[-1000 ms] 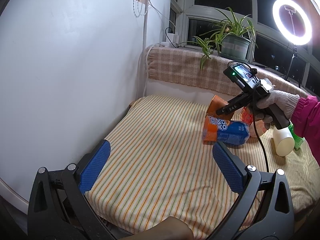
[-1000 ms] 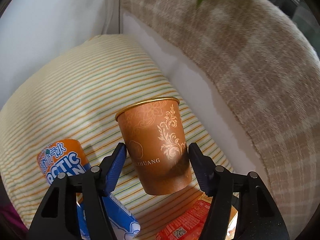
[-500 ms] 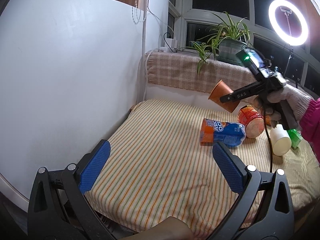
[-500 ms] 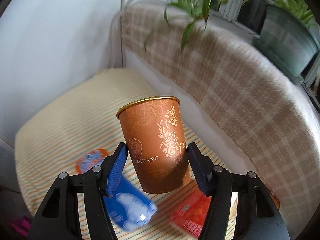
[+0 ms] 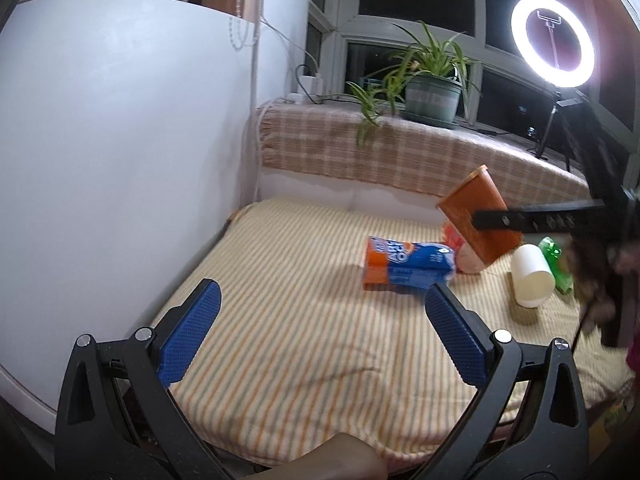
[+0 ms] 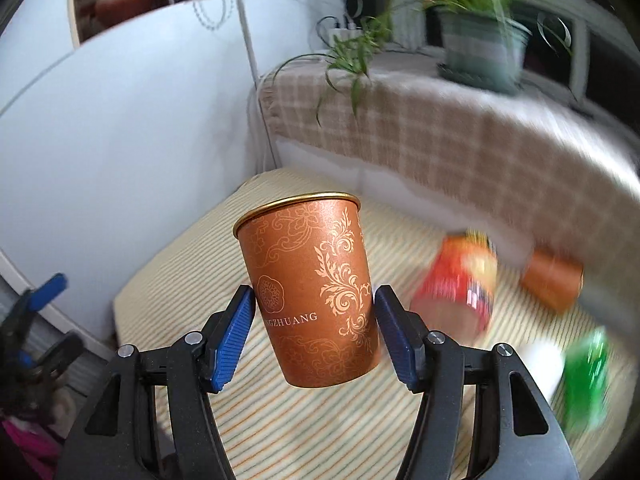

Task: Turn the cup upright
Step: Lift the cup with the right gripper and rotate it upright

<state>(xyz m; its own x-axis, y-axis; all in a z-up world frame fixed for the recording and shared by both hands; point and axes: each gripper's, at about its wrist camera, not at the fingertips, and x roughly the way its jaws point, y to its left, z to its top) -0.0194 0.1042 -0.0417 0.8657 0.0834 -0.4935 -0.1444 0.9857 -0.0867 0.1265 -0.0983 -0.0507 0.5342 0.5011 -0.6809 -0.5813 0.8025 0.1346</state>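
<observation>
My right gripper (image 6: 314,330) is shut on an orange paper cup (image 6: 310,300) with gold floral print, its blue pads on both sides of the cup. In the left wrist view the cup (image 5: 476,218) hangs tilted in the air above the striped cushion (image 5: 304,300), its gold rim pointing up and to the left, with the right gripper (image 5: 480,220) reaching in from the right. My left gripper (image 5: 320,332) is open and empty, low over the cushion's front edge.
On the cushion lie an orange-and-blue drink pack (image 5: 404,266), a red snack cup (image 6: 456,286), a white cup (image 5: 532,276), a green bottle (image 6: 586,376) and a second orange cup (image 6: 554,280). A white wall (image 5: 120,160) stands left; a plaid-covered ledge (image 5: 400,156) with a potted plant (image 5: 430,96) is behind.
My right gripper has lifted the orange cup off the cushion, swung it toward the right and turned it. The left gripper has stayed put and open.
</observation>
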